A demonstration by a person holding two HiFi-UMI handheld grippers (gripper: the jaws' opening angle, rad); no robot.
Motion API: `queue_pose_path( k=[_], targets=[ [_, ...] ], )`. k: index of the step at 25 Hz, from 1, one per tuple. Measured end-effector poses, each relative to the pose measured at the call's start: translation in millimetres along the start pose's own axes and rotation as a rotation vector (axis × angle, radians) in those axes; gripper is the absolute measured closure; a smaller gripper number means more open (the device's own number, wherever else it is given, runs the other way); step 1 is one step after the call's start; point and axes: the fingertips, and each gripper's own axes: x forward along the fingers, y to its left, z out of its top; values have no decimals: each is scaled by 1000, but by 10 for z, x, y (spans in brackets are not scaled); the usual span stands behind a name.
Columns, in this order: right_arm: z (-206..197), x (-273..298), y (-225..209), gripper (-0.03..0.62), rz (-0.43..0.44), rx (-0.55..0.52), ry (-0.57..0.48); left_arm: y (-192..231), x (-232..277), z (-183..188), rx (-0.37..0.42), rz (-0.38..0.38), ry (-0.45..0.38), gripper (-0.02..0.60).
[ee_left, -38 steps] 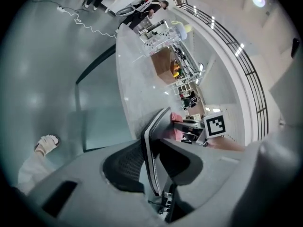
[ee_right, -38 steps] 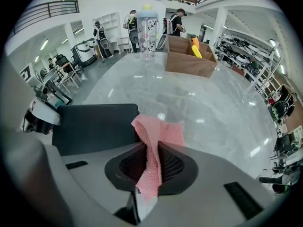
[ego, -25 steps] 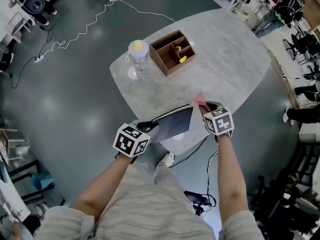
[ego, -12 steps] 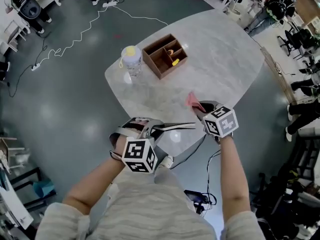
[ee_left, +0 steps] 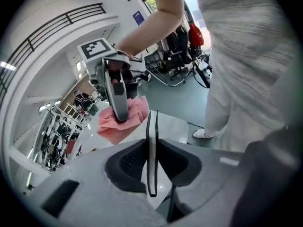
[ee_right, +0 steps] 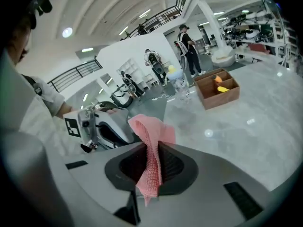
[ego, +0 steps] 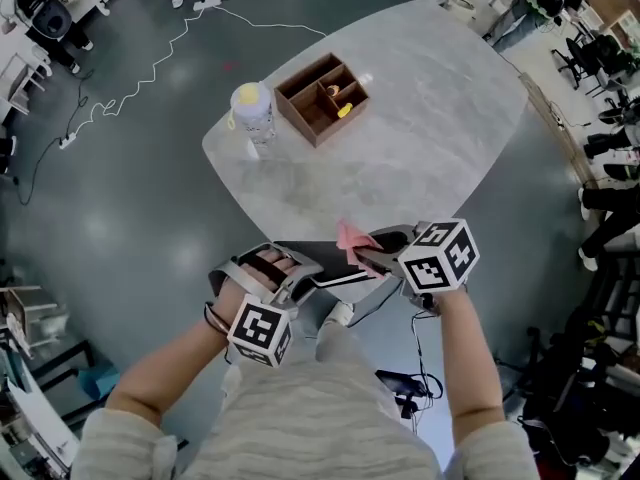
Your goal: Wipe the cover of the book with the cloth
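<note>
Pink cloth (ee_right: 154, 131): pinched between closed jaws of right gripper (ee_right: 151, 161), just beside book. Book (ee_left: 152, 126): thin, dark-covered, clamped edge-on in narrowly parted left gripper (ee_left: 151, 152), held above near rim of grey table (ego: 430, 138)

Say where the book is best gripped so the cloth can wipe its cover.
By one thin edge, coming in edge-on, as the left gripper does now. The book is flat and slim, so jaws shut across its thickness likely leave the cover free for the cloth in the right gripper.
</note>
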Motion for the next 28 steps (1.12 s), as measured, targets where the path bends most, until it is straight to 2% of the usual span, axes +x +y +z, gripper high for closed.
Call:
queue_pose_path(
  k=[4, 7, 12, 15, 21, 26, 28],
  targets=[
    [50, 131, 488, 547, 152, 34, -43, -126, -6, 50, 47, -29, -1, 500],
    [-44, 303, 612, 548, 175, 32, -14, -189, -6, 65, 84, -33, 11, 500],
    [-275, 464, 531, 548, 190, 79, 29, -311, 10, 41, 128, -51, 35, 500],
    [-395, 503, 433, 548, 165, 82, 55, -410, 13, 42, 160, -92, 55, 500],
    [-679, 511, 99, 548, 72, 85, 106, -435, 19, 38, 143, -109, 53, 500],
    [-971, 510, -218, 548, 11, 152, 137, -387, 16, 67, 144, -69, 45, 500],
    [-1083, 511, -350, 548, -16, 178, 151, -455, 14, 44, 153, -100, 57, 500]
  ],
)
